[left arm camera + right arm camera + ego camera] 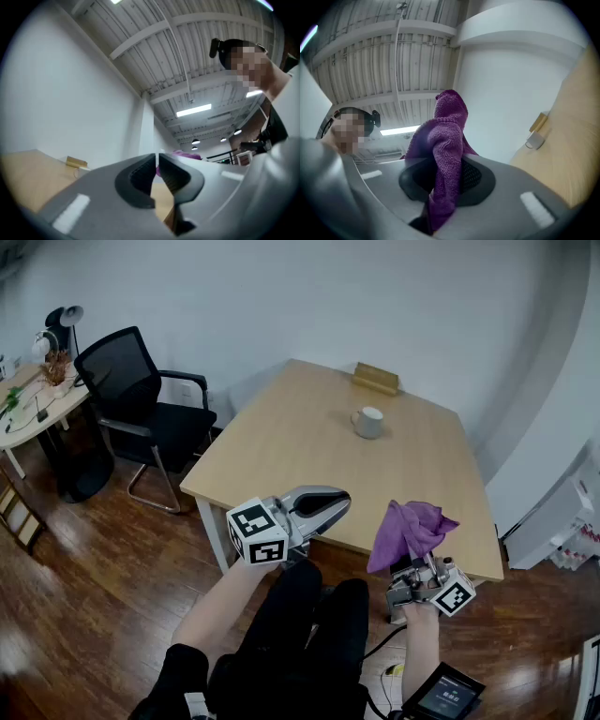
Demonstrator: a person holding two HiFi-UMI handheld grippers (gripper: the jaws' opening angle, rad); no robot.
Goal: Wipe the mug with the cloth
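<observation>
Right now my right gripper (413, 563) is clamped on the purple cloth (410, 529), held up by the near edge of the table (281, 442) — my left gripper (339, 502) has its jaws almost together, nothing between them. The mug (367, 422) stands upright toward the far side, well apart from both.
</observation>
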